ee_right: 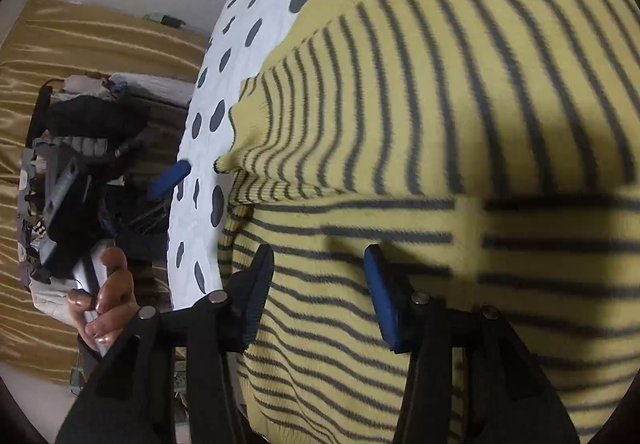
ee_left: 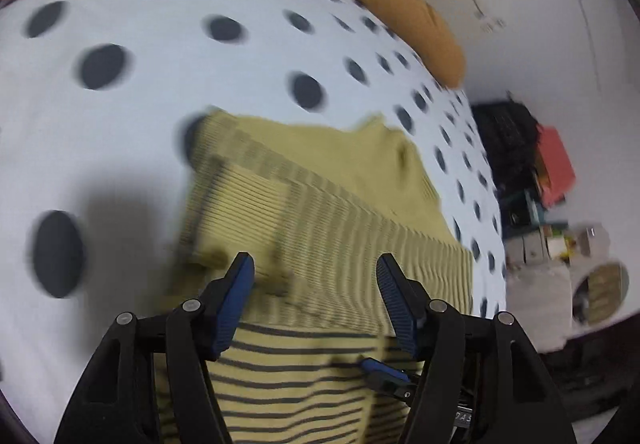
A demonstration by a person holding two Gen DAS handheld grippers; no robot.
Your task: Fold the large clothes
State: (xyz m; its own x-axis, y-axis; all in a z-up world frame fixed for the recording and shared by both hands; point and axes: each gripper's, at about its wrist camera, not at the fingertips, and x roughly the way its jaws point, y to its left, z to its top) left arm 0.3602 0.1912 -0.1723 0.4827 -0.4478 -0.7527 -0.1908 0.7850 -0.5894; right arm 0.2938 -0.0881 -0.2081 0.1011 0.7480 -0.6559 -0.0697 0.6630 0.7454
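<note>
Each hand-held gripper (ee_left: pixel 314 264) (ee_right: pixel 320 256) has 2 black fingers with ribbed blue pads (ee_left: pixel 236 304) and silver pivot screws.

Both grippers are hanging with jaws apart, gripping nothing.

The left gripper (ee_left: pixel 314 286) is pointing steeply downward, its blue pads (ee_left: pixel 236 300) spread wide with nothing pressed between them. The right gripper (ee_right: pixel 318 280) is angling downward too, jaws parted and free. In the right wrist view, a bare hand (ee_right: pixel 105 304) is curling its fingers at lower left.
</note>
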